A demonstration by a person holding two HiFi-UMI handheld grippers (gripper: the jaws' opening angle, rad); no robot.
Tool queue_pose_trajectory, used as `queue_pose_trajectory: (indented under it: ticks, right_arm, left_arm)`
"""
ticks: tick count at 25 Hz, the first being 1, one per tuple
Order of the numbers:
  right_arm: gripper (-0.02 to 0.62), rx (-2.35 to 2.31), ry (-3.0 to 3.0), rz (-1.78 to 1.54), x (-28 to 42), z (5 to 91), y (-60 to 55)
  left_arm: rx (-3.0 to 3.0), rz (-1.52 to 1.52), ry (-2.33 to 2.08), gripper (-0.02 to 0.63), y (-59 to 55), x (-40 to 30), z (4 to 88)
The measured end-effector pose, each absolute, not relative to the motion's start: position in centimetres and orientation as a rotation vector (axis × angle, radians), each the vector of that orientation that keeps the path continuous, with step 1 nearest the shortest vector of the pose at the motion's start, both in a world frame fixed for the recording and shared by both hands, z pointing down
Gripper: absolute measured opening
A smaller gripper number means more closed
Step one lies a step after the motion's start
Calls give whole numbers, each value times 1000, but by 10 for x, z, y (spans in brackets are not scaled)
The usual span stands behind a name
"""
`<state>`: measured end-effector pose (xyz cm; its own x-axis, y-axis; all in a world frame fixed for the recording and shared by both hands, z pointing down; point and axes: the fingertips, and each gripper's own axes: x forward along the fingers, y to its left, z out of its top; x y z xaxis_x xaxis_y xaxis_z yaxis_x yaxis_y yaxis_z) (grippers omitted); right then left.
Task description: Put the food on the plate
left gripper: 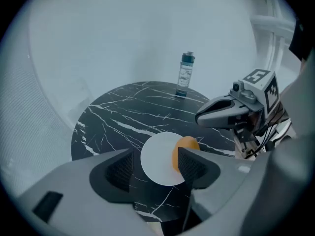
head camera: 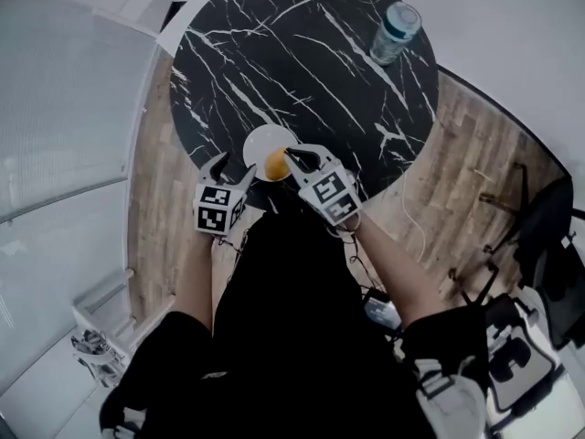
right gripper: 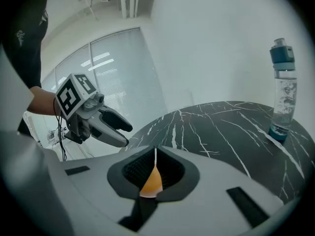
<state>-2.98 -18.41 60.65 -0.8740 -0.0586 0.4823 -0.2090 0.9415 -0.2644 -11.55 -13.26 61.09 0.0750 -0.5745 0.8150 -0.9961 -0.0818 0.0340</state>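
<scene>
A white plate (head camera: 259,144) lies at the near edge of the round black marble table (head camera: 302,53). An orange, rounded piece of food (head camera: 277,164) rests on the plate's near right side. My right gripper (head camera: 294,156) hovers just above the food with its jaws shut and nothing between them. The right gripper view shows the food (right gripper: 151,183) under the closed pads (right gripper: 165,168). At the plate's left my left gripper (head camera: 230,170) is open and empty. The left gripper view shows the plate (left gripper: 157,156), the food (left gripper: 184,145) and the shut right gripper (left gripper: 202,117).
A clear water bottle (head camera: 395,33) with a teal cap stands at the table's far right. Wooden floor surrounds the table. A black chair (head camera: 548,245) and cables are at the right, a white frame (head camera: 96,323) at the lower left.
</scene>
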Motion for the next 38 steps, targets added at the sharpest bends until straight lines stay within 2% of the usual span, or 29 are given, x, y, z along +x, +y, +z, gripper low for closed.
queue_pose_trajectory:
  ticks: [3, 5, 9, 22, 38]
  right_arm:
    - [6, 202, -2612, 422, -32, 608, -185]
    - [5, 223, -2606, 430, -30, 610, -185]
    - [5, 296, -2590, 445, -22, 613, -188]
    - [-3, 667, -2666, 219, -23, 522, -157]
    - [-3, 1091, -2872, -139, 4, 342, -46]
  left_arm:
    - [1691, 788, -1635, 253, -126, -126, 603]
    - [1670, 754, -1679, 183, -120, -133, 598]
    - [1651, 704, -1781, 1, -110, -145, 585]
    - [1792, 459, -1924, 0, -65, -148, 529]
    - [2147, 177, -2108, 0, 14, -138, 377]
